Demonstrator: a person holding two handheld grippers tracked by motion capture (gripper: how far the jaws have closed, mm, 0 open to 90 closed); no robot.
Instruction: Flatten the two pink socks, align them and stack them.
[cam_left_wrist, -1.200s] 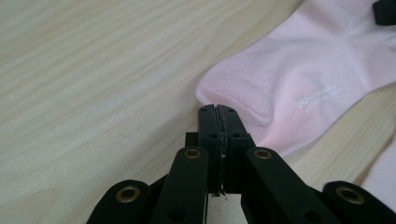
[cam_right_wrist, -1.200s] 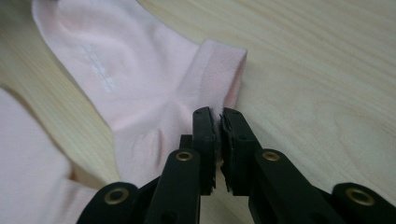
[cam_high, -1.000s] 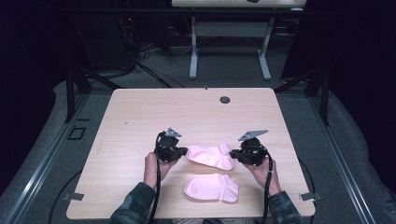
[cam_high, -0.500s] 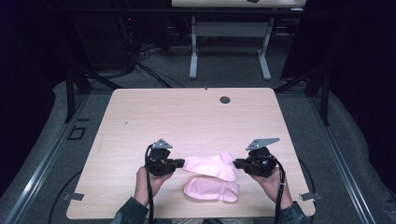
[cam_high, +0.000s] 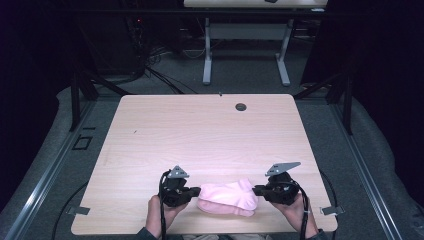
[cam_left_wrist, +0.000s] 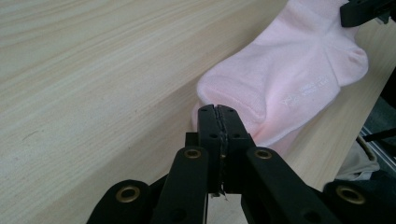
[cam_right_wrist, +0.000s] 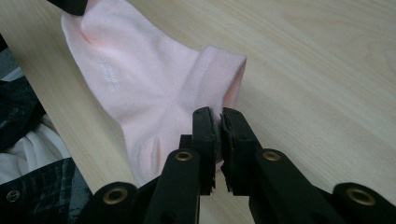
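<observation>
Pink sock (cam_high: 229, 197) lies near the front edge of the table (cam_high: 200, 135), about midway along that edge, stretched between my two grippers. In the high view a second pink layer shows under its front side; I read that as the other sock (cam_high: 222, 209) of the pair, with the held one laid over it, but I cannot tell how well the two line up.

Left gripper (cam_high: 196, 190): jaws pressed together on the sock's left end. In the left gripper view the jaws meet flat with pink fabric bunched just beyond their tips, so I take it as pinching the toe end. Right gripper (cam_high: 258, 190): jaws nearly together with a thin fold of fabric between them; in the right gripper view that fold sits beside the ribbed cuff (cam_right_wrist: 224, 79), so it holds the cuff end.

Key relation: the sock's long axis runs left to right, parallel to the front edge, and each gripper sits at one end of it, pointing inward toward the other. Neither hand is nearer; the sock spans the gap evenly, its middle resting on the layer below.

Judgement: the next move is a release or a fold along that axis. If folding, one end must travel over toward the other hand.

Farther off, the table is bare wood up to a small dark hole (cam_high: 241, 107) near the back edge.
</observation>
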